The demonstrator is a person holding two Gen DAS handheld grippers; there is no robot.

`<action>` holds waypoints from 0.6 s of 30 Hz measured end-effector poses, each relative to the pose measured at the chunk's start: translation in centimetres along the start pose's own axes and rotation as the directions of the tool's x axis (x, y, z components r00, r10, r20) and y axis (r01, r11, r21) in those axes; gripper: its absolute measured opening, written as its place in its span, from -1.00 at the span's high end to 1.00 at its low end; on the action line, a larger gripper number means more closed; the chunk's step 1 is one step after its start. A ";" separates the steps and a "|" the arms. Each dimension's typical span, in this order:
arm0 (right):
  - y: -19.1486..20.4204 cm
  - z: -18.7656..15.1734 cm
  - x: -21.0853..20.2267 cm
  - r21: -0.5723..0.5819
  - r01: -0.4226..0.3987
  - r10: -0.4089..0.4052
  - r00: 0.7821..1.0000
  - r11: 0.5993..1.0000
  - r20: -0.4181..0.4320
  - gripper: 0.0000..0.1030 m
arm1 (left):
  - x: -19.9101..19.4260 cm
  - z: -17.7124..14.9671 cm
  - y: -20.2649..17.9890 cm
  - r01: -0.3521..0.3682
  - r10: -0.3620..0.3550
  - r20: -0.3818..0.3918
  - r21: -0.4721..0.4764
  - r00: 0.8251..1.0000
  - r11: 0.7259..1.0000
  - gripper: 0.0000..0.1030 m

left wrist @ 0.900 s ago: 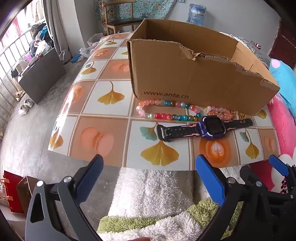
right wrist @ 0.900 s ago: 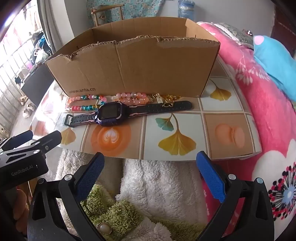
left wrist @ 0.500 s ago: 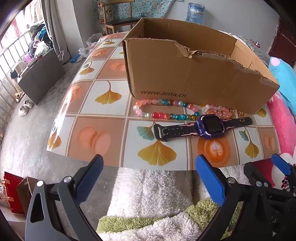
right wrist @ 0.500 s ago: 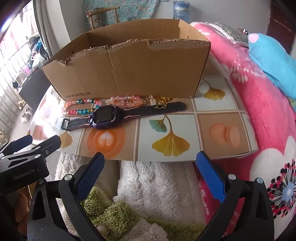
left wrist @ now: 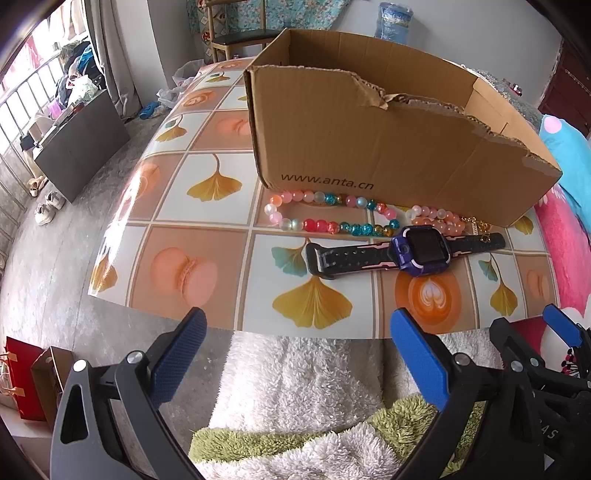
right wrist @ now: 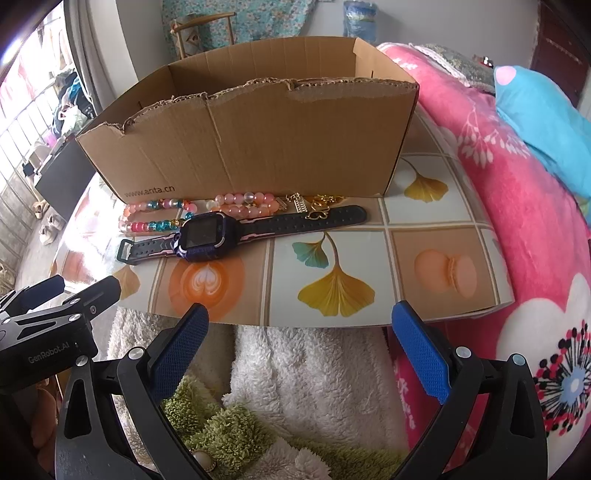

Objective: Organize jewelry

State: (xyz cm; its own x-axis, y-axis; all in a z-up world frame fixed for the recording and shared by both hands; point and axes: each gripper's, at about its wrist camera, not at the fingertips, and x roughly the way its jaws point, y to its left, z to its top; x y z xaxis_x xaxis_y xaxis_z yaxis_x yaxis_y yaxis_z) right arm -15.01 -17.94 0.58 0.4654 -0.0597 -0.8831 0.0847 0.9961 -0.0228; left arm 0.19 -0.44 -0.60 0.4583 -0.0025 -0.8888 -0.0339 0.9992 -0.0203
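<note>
A purple smartwatch (left wrist: 421, 251) (right wrist: 203, 232) with a black strap lies flat on the patterned table, in front of an open cardboard box (left wrist: 388, 147) (right wrist: 258, 140). Between watch and box lie a multicoloured bead bracelet (left wrist: 325, 218) (right wrist: 155, 218), a pink bead bracelet (left wrist: 436, 218) (right wrist: 247, 203) and a small gold chain (right wrist: 317, 205). My left gripper (left wrist: 295, 350) hangs open just short of the table's near edge, nothing between its blue pads. My right gripper (right wrist: 299, 343) is open too, empty, beside the left one and also short of the edge.
The table (left wrist: 207, 229) (right wrist: 443, 236) has a tiled leaf-and-macaron pattern. A fluffy white and green garment (left wrist: 295, 398) lies below the grippers. A pink floral blanket (right wrist: 517, 221) and a blue pillow (right wrist: 535, 122) lie right of the table. A chair (left wrist: 236, 33) stands behind.
Both views have drifted slightly, so the box and jewelry sit a little more to the left in each view. Both grippers stay open and empty.
</note>
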 end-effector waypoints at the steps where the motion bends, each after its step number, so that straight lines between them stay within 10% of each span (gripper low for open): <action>1: 0.0 0.0 0.0 0.001 0.001 -0.001 1.000 1.000 0.000 -0.85 | 0.0 0.0 0.0 0.000 0.000 -0.001 -0.001 1.000 1.000 -0.90; 18: 0.3 0.0 0.1 -0.005 -0.002 0.002 1.000 1.000 -0.003 -0.85 | -0.2 0.0 0.2 -0.008 0.008 -0.001 -0.002 1.000 1.000 -0.90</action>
State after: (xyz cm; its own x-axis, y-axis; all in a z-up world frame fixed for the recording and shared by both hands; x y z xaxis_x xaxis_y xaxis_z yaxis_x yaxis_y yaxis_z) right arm -14.94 -17.67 0.50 0.4632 -0.0578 -0.8844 0.0791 0.9966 -0.0237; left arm 0.12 -0.20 -0.40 0.4574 0.0054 -0.8892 -0.0390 0.9991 -0.0140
